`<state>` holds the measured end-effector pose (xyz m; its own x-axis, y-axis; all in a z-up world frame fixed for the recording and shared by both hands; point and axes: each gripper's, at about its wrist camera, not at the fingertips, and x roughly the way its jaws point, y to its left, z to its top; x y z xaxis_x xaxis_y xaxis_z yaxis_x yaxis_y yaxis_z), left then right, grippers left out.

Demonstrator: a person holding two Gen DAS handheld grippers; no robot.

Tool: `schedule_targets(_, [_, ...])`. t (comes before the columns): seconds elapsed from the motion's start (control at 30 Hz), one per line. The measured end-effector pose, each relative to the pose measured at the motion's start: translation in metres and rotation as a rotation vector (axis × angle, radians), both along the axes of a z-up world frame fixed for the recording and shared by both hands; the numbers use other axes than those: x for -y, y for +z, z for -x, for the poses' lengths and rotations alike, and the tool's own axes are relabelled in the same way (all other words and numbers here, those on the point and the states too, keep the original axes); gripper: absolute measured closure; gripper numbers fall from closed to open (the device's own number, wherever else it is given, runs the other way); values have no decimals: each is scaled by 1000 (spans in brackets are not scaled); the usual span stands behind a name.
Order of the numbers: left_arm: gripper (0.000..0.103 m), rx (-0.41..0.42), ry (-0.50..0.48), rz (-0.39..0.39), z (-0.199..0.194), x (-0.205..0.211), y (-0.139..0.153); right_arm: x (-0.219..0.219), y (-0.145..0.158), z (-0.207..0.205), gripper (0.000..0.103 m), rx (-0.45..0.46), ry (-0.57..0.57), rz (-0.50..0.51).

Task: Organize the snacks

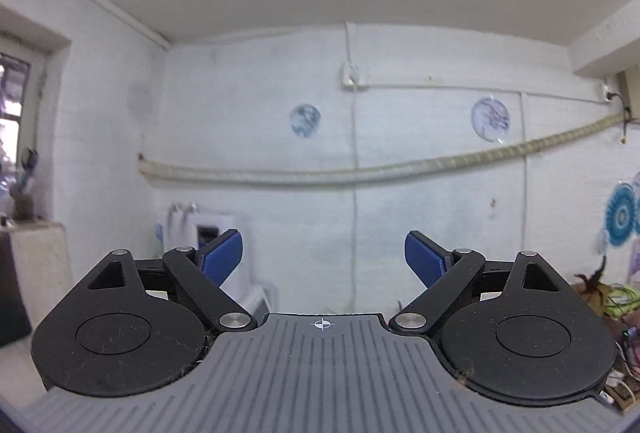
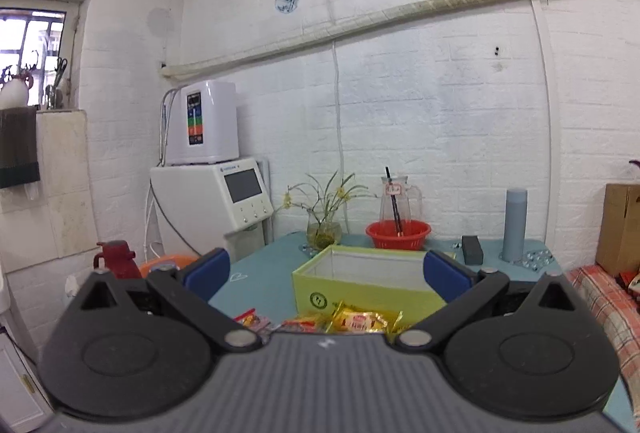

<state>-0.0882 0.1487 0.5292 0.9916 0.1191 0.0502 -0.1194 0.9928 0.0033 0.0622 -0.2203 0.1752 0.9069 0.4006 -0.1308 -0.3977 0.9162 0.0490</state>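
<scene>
In the right wrist view an open yellow-green box (image 2: 362, 287) stands on a teal table (image 2: 260, 279), its white inside showing. Several snack packets lie in front of it: a yellow one (image 2: 360, 321) and a red-and-pink one (image 2: 252, 319), partly hidden by the gripper body. My right gripper (image 2: 326, 271) is open and empty, above and short of the snacks. My left gripper (image 1: 323, 253) is open and empty, raised and pointing at the white wall; no snacks show in its view.
Behind the box stand a red basket (image 2: 398, 233), a glass jug (image 2: 400, 199), a plant in a glass vase (image 2: 324, 229), a black block (image 2: 472, 249) and a grey-blue flask (image 2: 515, 223). A white water dispenser (image 2: 212, 193) stands at the left. A cardboard box (image 2: 620, 229) stands at the right.
</scene>
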Motion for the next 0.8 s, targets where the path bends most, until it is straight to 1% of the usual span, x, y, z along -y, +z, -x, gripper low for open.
schedule_targets(0.03, [26, 44, 39, -2, 10, -2, 17, 7, 22, 2, 0, 20, -5, 0])
schedule_targets(0.1, [26, 119, 76, 20, 31, -10, 43, 24, 68, 9, 0, 68, -18, -8])
schedule_targets(0.13, [26, 141, 88, 33, 40, -14, 54, 35, 95, 14, 0, 94, -27, -15])
schedule_targets(0.2, [26, 162, 97, 21, 53, -21, 70, 51, 142, 26, 0, 142, -61, -22])
schedule_targets(0.27, [25, 178, 138, 8, 59, -25, 77, 63, 181, 39, 0, 202, -125, 2])
schedule_targets(0.33, [24, 184, 164, 16, 57, -34, 77, 71, 208, 52, 0, 251, -197, 17])
schedule_targets(0.4, [24, 164, 161, 34, 47, -42, 67, 79, 221, 63, 0, 281, -225, 18])
schedule_targets(0.43, [23, 150, 150, 22, 35, -44, 56, 83, 221, 68, 0, 289, -225, 5])
schedule_targets(0.5, [19, 120, 144, -9, 14, -42, 29, 88, 210, 74, 0, 290, -212, -16])
schedule_targets(0.53, [17, 98, 142, -24, -1, -38, 7, 88, 197, 76, 0, 285, -200, -17])
schedule_targets(0.6, [16, 58, 107, -47, -25, -33, -36, 81, 167, 76, 0, 272, -183, 1])
schedule_targets(0.7, [15, 10, 14, -40, -62, -21, -125, 62, 103, 70, 0, 245, -153, 18])
schedule_targets(0.73, [15, -6, -10, -26, -73, -17, -154, 52, 77, 66, 0, 236, -126, 14])
schedule_targets(0.8, [15, -80, -70, 30, -100, -4, -226, 31, 31, 55, 0, 187, -80, -8])
